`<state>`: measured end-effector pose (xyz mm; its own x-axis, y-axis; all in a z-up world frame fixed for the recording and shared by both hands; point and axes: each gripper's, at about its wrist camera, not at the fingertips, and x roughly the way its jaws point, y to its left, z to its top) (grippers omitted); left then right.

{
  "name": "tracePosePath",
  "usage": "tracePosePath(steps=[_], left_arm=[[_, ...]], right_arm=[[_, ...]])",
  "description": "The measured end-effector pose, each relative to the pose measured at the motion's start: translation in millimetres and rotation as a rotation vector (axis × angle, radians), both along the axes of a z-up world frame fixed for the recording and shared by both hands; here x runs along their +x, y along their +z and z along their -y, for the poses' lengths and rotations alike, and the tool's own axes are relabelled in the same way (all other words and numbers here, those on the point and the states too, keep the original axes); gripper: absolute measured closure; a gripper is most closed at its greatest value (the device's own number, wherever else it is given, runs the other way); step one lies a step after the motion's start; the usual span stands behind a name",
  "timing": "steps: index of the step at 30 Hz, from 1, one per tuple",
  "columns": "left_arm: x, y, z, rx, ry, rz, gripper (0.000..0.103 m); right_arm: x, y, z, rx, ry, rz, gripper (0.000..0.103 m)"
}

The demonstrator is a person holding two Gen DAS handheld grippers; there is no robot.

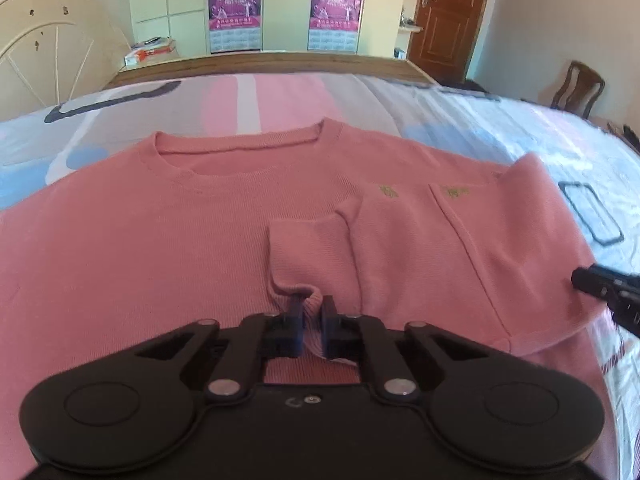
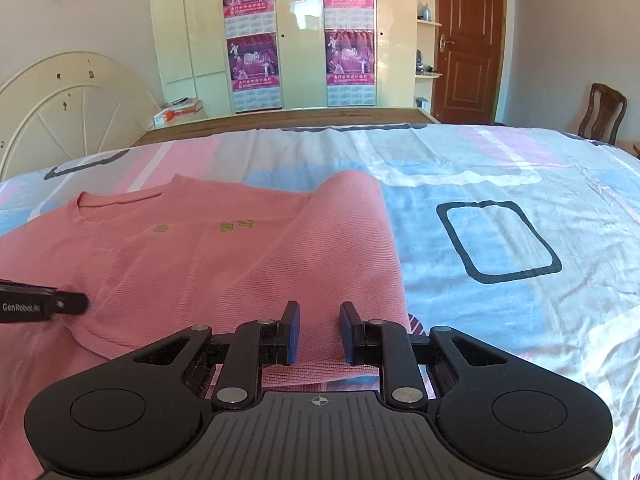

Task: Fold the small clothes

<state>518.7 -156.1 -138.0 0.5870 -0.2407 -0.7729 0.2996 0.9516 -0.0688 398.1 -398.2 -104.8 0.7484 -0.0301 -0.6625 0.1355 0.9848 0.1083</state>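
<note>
Patterned bedsheet [image 2: 500, 184] — posters [image 2: 250, 32], brown door [image 2: 466, 40], wooden chair [image 2: 604, 114]

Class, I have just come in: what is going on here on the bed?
A person with a two-finger tool in each hand is folding a pink sweater spread on a patterned bedsheet. The left tool is shut on the sleeve cuff, which lies across the sweater's front. The right tool is open, its fingers either side of the sweater's folded right edge without gripping it. The sweater's other side is not yet folded.
</note>
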Motion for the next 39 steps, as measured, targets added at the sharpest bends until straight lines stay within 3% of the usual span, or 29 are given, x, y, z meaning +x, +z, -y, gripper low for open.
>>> tracePosePath(steps=[6, 13, 20, 23, 25, 26, 29, 30, 31, 33, 36, 39], left_arm=[[-5.9, 23.7, -30.9, -0.080, 0.029, 0.102, 0.097], [-19.5, 46.2, -98.3, -0.057, 0.142, 0.217, 0.097], [-28.9, 16.4, -136.1, -0.025, 0.203, 0.120, 0.096], [-28.6, 8.3, -137.6, 0.007, 0.187, 0.103, 0.078], [-26.4, 6.4, -139.2, 0.019, 0.200, 0.121, 0.052], [-22.2, 4.8, -140.8, 0.014, 0.204, 0.118, 0.052], [-2.0, -1.3, -145.1, -0.030, 0.196, 0.062, 0.060], [4.2, -5.5, -146.0, -0.046, 0.191, 0.040, 0.068], [7.2, -7.9, -146.7, -0.070, 0.176, 0.033, 0.093], [3.6, -3.0, -148.3, -0.116, 0.170, 0.075, 0.097], [-9.8, 9.7, -150.8, -0.104, 0.196, 0.179, 0.097], [-14.6, 3.3, -151.9, -0.072, 0.207, 0.173, 0.097]], right_arm=[[7.4, -0.1, -4.6, -0.004, 0.006, -0.001, 0.081], [11.4, 1.5, -20.3, 0.004, 0.048, -0.006, 0.081], [15.5, -9.6, -39.3, 0.007, 0.081, -0.052, 0.081], [14.9, -9.5, -40.3, 0.001, 0.082, -0.049, 0.081], [13.9, -7.9, -38.4, -0.003, 0.077, -0.041, 0.081], [13.2, -6.9, -37.5, -0.007, 0.073, -0.038, 0.081], [11.3, -5.6, -34.5, -0.007, 0.063, -0.039, 0.081], [11.3, -6.5, -33.9, -0.008, 0.063, -0.043, 0.081], [11.6, -6.9, -33.7, -0.009, 0.062, -0.049, 0.081], [11.9, -7.3, -33.6, -0.009, 0.062, -0.054, 0.081], [10.8, -7.1, -34.1, -0.011, 0.071, -0.060, 0.081], [10.1, -10.4, -33.4, -0.004, 0.082, -0.068, 0.081]])
